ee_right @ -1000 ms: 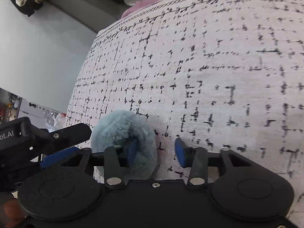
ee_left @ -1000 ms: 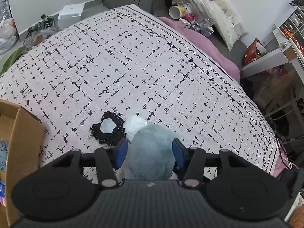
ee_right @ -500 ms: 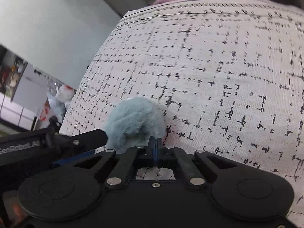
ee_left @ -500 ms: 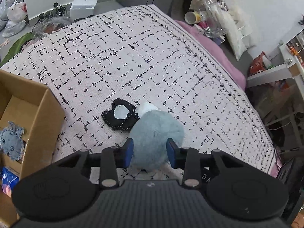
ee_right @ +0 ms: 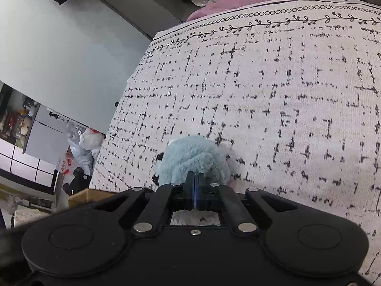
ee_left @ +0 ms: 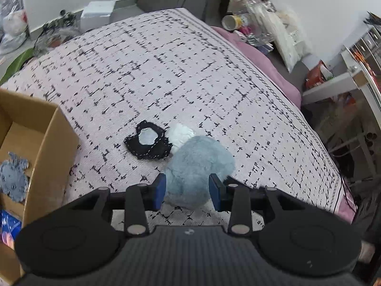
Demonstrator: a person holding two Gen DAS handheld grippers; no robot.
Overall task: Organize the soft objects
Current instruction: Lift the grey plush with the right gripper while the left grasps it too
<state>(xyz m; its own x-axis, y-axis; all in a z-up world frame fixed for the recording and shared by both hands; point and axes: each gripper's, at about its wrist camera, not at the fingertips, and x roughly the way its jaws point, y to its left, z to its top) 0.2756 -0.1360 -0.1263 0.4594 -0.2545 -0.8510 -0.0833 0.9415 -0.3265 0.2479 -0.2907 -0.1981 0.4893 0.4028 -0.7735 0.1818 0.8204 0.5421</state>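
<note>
A fluffy blue plush [ee_left: 198, 164] lies on the patterned bedspread [ee_left: 166, 71]. My left gripper [ee_left: 187, 188] is open, its blue pads on either side of the plush's near end. In the right wrist view the same plush [ee_right: 193, 160] is lifted a little and my right gripper [ee_right: 195, 178] is shut on its near edge. A black fabric piece with a pale centre [ee_left: 147, 140] and a white soft piece [ee_left: 179, 132] lie just beyond the plush.
An open cardboard box [ee_left: 45, 143] stands at the left with a blue-grey fabric piece [ee_left: 13, 176] inside. Bottles and bags [ee_left: 257, 26] crowd the floor past the bed's far right edge. A shelf unit [ee_left: 357, 71] is on the right.
My right gripper closed from open onto the plush's edge. My left gripper's jaws narrowed, then widened again around the plush. The box came into view on the left.
</note>
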